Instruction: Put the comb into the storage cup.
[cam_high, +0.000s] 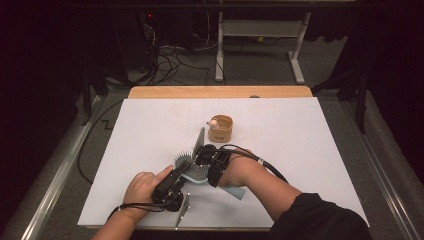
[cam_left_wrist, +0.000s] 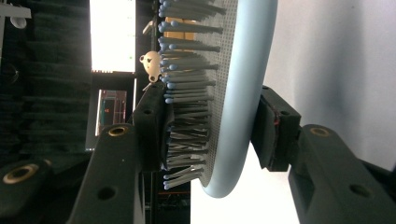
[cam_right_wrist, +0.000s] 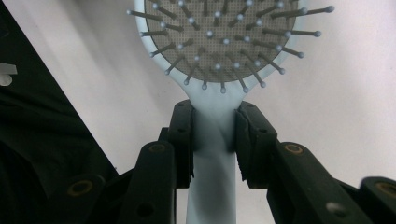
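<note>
Both grippers hold one light blue hairbrush (cam_high: 192, 170) over the white desk (cam_high: 300, 145). We see our left gripper (cam_left_wrist: 212, 135) closed on the round head of the brush: one pad pushes on the bristles (cam_left_wrist: 187, 93) and the other pad pushes on the smooth back. Our right gripper (cam_right_wrist: 215, 140) is closed on the thin neck of the brush, just under the head, with a pad tight on each side. In the high view the brush sits between our two hands near the front of the desk, and its handle end sticks out by the right wrist.

We count one brush, two grippers and one small round wooden cup (cam_high: 220, 128) farther back on the desk. We cannot read any words or labels on the brush or on the cup.
</note>
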